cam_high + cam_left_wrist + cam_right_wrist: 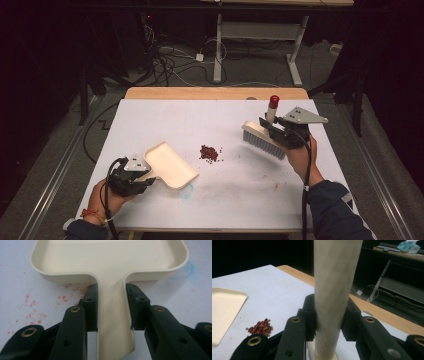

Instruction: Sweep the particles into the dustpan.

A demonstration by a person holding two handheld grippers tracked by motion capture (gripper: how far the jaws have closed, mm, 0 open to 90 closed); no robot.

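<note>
Here the left tongs [146,181] clamp the dustpan [170,164] flat on the bench [150,120], mouth toward the beans [209,153], while the right tongs [267,126] grip the brush [263,139], raised to sweep.

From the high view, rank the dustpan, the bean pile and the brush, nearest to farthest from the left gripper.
1. Dustpan: its handle sits in the left gripper, at the table's near left.
2. Bean pile: mid-table, just past the dustpan's open edge.
3. Brush: far right, held by the right gripper.
</note>
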